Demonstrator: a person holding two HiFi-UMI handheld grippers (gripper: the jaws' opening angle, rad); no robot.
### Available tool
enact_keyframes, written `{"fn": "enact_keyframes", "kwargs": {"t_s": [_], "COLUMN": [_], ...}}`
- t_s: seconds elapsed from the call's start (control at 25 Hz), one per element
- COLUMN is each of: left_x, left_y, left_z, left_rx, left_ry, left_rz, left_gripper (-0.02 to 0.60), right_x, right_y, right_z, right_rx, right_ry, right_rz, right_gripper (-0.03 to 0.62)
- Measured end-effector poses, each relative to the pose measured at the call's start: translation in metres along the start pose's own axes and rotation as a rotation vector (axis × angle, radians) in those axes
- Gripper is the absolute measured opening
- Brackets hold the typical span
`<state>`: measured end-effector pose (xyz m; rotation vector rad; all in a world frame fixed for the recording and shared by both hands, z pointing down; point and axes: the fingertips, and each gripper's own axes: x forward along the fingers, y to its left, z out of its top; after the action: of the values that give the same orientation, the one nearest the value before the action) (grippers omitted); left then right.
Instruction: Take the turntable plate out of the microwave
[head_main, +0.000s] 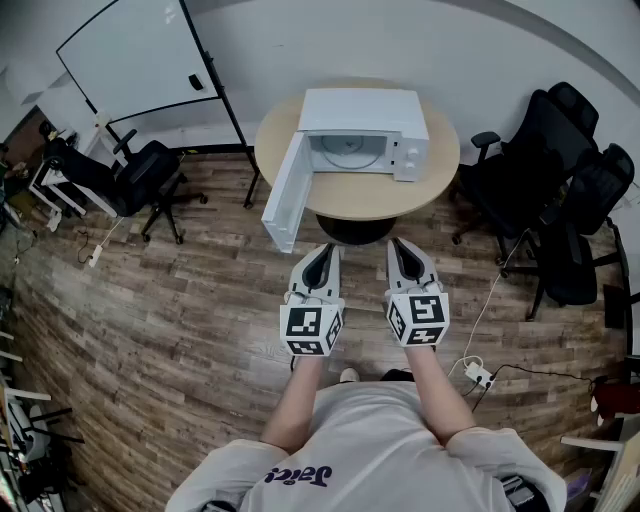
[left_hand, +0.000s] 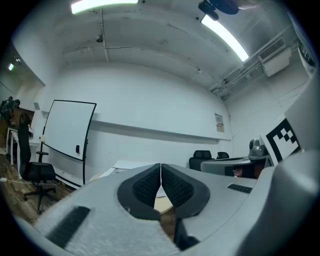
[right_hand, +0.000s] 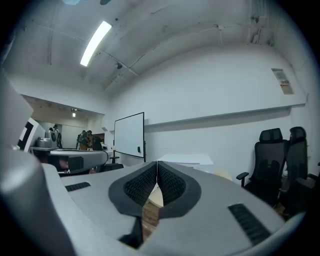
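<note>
Two grippers, the left gripper (head_main: 326, 248) and the right gripper (head_main: 398, 243), are held level and side by side above a wood-plank floor (head_main: 150, 320) in a white-walled office. Each has its black ribbed pads pressed together with nothing between them (both gripper views show the pads meeting along one thin seam).

Seen from the head view, a round table (head_main: 440, 170) with a pale wooden top on a dark pedestal stands at 12 o'clock from the grippers, well apart from them. A whiteboard (head_main: 130, 55) on a black stand is by the wall at 10 o'clock, with a black office chair (head_main: 140, 175) just below it. A cluster of black chairs (head_main: 570, 190) fills the 2 o'clock side. A white power strip (head_main: 477, 374) with its cable lies on the floor at 4 o'clock. A tube light (left_hand: 225, 35) runs across the bare ceiling in the left gripper view.

On the table sits a white microwave (head_main: 365, 110). Its door (head_main: 283, 195) is swung wide open toward the oven's 8 o'clock and overhangs the table's edge. Its control panel (head_main: 408, 155) is on the 3 o'clock side. The turntable plate (head_main: 348, 152) lies flat inside the cavity, at its centre. It is a pale round disc, faint against the light interior, with finer detail too small to make out.
</note>
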<state>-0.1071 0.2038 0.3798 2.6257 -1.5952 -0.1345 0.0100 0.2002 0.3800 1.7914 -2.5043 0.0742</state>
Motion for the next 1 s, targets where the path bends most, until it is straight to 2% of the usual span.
{"fn": "enact_keyframes", "kwargs": {"t_s": [0.32, 0.52, 0.8, 1.0], "left_x": [-0.008, 0.008, 0.062, 0.126], "left_y": [0.005, 0.006, 0.023, 0.037], "left_z": [-0.006, -0.019, -0.036, -0.035], "left_rx": [-0.04, -0.065, -0.09, -0.059], "left_ry": [-0.009, 0.016, 0.057, 0.061], "left_rz": [-0.007, -0.011, 0.005, 0.001], "left_gripper": [0.018, 0.018, 0.018, 0.018], "right_x": [-0.001, 0.015, 0.071, 0.129], "right_y": [0.005, -0.006, -0.032, -0.063], "right_z": [-0.01, -0.033, -0.047, -0.046], "right_rx": [0.014, 0.094, 0.163, 0.192], "right_ry": [0.008, 0.063, 0.086, 0.088], "right_rz": [-0.023, 0.006, 0.039, 0.076], "right_gripper": [0.02, 0.021, 0.021, 0.021]}}
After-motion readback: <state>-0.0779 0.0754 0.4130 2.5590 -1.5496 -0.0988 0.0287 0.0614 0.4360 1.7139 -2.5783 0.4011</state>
